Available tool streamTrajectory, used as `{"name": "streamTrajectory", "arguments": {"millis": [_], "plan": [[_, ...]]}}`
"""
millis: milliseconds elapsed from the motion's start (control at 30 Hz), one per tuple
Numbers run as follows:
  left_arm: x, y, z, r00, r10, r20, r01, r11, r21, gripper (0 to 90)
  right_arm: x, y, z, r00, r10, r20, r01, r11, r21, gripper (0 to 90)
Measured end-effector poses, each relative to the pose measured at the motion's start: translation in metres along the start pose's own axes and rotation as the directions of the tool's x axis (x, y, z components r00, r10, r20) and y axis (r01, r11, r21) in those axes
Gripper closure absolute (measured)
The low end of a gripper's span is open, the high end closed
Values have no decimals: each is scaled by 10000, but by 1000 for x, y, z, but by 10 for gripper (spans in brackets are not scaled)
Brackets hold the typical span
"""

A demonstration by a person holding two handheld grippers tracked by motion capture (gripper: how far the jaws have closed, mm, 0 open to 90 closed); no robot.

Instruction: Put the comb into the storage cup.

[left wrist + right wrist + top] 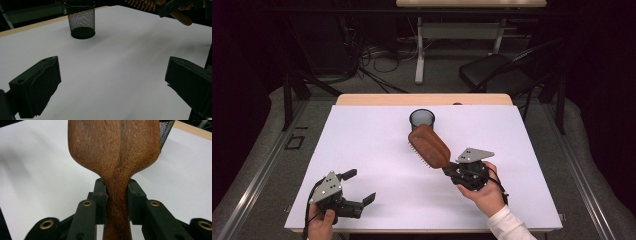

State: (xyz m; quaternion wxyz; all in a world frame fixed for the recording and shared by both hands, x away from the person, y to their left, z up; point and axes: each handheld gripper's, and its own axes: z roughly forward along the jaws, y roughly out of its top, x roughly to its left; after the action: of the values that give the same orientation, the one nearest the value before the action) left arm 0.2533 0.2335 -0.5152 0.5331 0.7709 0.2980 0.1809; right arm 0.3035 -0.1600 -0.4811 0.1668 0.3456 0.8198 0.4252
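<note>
Now — hairbrush (430,146) | head toward mesh cup (422,119) — bristles down

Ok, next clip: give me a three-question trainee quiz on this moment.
1. True or false: the right gripper is clamped on the hairbrush handle.
2. Which gripper has nothing between its jaws?
3. The brush head points toward: A) the mesh cup B) the chair C) the person.

Key: 1 true. 2 the left gripper, jaws wide apart above the table. 3 A.
</note>
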Motion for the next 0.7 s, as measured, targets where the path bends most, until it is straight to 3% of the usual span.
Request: {"name": "streamTrajectory", "arguments": {"millis": [400,700], "plan": [[0,0,2,10000,-31,44,31,10000,35,3,-3,8,8,9991,57,417,-39,9990,-438,722],[1,-1,4,9999,-141,56,140,9998,174,3,-4,13,12,9986,268,446,-230,9963,-830,722]]}}
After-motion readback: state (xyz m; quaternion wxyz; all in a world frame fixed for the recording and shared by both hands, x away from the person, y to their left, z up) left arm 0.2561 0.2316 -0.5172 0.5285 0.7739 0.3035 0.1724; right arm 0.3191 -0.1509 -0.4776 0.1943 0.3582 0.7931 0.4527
